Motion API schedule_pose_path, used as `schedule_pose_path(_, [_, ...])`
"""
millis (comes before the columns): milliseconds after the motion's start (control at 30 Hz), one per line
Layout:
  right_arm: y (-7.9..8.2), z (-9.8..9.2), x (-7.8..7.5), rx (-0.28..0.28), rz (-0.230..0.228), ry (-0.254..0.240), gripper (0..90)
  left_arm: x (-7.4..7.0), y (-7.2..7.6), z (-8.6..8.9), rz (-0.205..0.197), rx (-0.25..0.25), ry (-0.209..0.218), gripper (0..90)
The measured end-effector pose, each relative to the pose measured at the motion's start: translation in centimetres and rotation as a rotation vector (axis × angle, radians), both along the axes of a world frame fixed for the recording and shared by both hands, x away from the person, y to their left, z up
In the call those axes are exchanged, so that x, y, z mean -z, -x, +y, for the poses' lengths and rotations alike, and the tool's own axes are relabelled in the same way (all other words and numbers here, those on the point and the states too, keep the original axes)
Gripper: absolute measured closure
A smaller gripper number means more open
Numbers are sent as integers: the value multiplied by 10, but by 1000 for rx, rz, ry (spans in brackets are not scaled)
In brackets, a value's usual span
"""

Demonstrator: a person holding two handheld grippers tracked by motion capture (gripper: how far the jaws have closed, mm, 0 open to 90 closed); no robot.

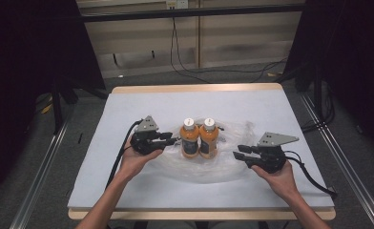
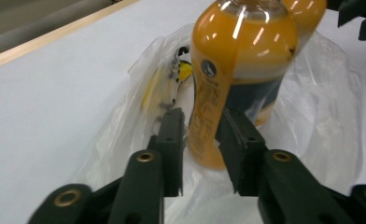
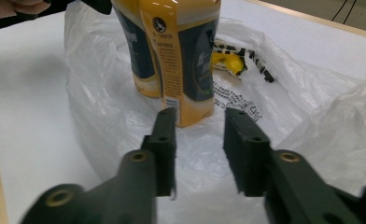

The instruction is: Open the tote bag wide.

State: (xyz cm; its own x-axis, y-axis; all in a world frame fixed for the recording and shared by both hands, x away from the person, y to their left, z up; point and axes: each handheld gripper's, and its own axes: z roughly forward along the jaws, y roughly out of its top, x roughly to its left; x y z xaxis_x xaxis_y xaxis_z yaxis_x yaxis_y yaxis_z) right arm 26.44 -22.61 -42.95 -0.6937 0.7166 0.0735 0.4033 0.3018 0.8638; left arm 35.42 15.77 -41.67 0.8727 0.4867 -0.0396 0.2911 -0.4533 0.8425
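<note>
Crinkly clear plastic bag (image 1: 233, 160) under two orange bottles (image 1: 199, 138); both tools (image 1: 173, 140) (image 1: 236, 152) empty, jaws parted.

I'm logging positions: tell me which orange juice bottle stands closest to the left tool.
The white-capped orange juice bottle on the left; its twin stands beyond it, nearer the right tool.

Two orange bottles (image 1: 199, 138) stand touching each other on a crumpled clear plastic bag (image 1: 233, 133), leaving no gap between them. The left gripper (image 1: 173, 139) crowds their left side; the mat (image 1: 271, 105) behind and right of the bottles lies open.
</note>
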Motion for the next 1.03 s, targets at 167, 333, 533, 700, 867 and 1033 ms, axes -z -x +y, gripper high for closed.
schedule_pose_path(167, [11,-2,-4,17,-21,-17,465,-8,21,13,-39,7,34,461])
schedule_pose_path(333, [21,-7,-4,33,-31,-22,361,-11,39,23,-62,-11,48,244])
schedule_pose_path(533, [36,-24,-2,90,-28,-39,207,2,69,54,-49,-85,47,123])
schedule_pose_path(700, [43,-37,5,147,-8,-72,171,15,83,81,-10,-143,54,80])
schedule_pose_path(867, [50,-44,7,180,-3,-66,157,25,94,99,22,-192,67,49])
schedule_pose_path(1033, [58,-53,10,207,-20,-55,123,30,100,116,59,-211,81,34])
